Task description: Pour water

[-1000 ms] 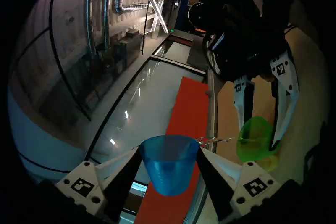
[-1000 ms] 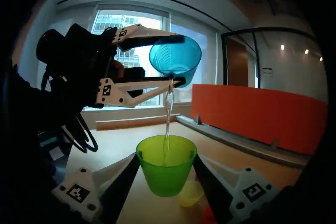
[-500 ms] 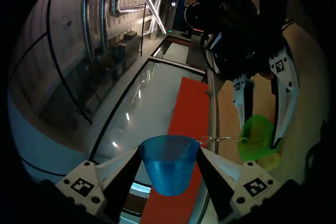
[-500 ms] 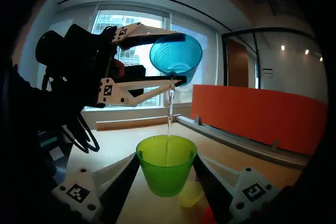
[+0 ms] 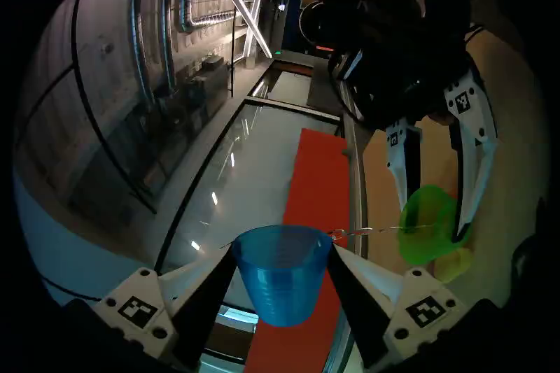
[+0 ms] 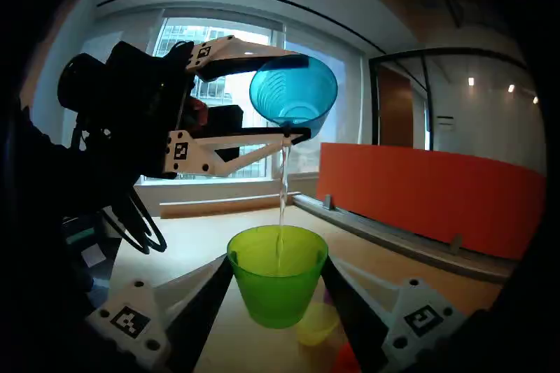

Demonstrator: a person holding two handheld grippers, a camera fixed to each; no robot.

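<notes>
While the left tongs [image 6: 288, 99] grip the blue cup [image 6: 292, 93] between both fingers, tipped on its side directly above the green cup [image 6: 278, 289], a thin water stream [image 6: 282, 191] falls from its lower rim into the green cup. The right tongs [image 6: 277, 261] are closed on the green cup, upright, one finger pressing each side. A yellow cup [image 6: 316, 322] lies on the tabletop [image 6: 196, 240] just beside the green cup. An orange panel [image 6: 434, 191] stands behind the green cup.

Office: orange divider [image 6: 434, 191], glass partition [image 6: 455, 107]
</notes>
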